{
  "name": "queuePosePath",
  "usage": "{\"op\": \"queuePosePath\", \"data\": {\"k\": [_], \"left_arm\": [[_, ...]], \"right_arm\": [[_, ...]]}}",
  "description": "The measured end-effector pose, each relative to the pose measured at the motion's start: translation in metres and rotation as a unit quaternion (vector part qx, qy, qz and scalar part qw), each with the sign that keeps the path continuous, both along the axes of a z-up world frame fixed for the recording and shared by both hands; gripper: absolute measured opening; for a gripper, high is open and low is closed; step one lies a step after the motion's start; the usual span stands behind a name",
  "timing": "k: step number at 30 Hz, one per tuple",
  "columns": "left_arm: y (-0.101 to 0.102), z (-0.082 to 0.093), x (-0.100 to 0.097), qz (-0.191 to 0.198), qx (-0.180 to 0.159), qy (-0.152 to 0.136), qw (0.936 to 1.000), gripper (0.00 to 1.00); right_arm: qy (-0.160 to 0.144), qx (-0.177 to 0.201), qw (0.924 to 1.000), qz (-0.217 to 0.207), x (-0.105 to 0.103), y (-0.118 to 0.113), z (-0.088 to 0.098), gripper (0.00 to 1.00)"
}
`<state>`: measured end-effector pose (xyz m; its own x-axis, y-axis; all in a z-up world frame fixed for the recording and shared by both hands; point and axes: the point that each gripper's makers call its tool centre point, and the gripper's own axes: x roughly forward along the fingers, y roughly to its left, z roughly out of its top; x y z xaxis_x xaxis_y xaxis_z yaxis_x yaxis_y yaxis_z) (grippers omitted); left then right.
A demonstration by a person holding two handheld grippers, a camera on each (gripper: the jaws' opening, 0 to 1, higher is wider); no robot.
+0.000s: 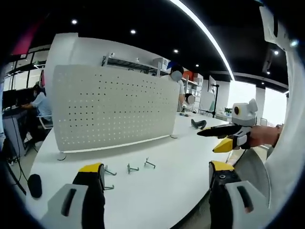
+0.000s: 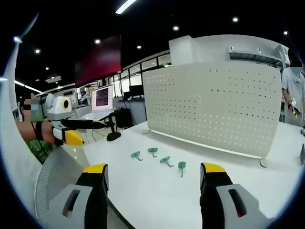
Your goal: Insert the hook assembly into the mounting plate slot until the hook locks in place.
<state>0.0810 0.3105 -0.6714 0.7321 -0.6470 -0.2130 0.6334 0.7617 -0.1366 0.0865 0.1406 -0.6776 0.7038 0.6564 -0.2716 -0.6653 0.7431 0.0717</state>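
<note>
A white perforated mounting plate stands upright on the white table. Several small metal hooks lie on the table in front of it. My left gripper is open and empty, back from the hooks near the table's front edge. My right gripper comes in from the right, held in a hand above the table's corner. In the right gripper view the plate fills the right half and the hooks lie in a row before it. My right gripper is open and empty. The left gripper shows at the left.
A black object lies on the table right of the plate and a dark one at the left edge. People stand behind the plate. A monitor and a black object sit beyond the table's far end.
</note>
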Motion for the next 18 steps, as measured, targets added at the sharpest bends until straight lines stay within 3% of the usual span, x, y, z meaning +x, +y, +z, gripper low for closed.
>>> {"op": "queuePosePath", "data": {"k": [12,15,18], "left_arm": [[0.004,-0.008,0.018,0.004,0.022,0.012,0.9997,0.86],[0.004,-0.014,0.022,0.000,0.025,0.028,0.9993,0.90],[0.007,-0.016,0.026,-0.001,0.044,0.018,0.9989,0.84]], "right_arm": [[0.009,0.005,0.9998,-0.020,0.002,-0.008,-0.006,0.79],[0.010,0.004,0.9997,-0.024,0.002,-0.009,-0.007,0.79],[0.012,-0.002,0.9996,-0.025,0.000,-0.009,-0.008,0.79]]}}
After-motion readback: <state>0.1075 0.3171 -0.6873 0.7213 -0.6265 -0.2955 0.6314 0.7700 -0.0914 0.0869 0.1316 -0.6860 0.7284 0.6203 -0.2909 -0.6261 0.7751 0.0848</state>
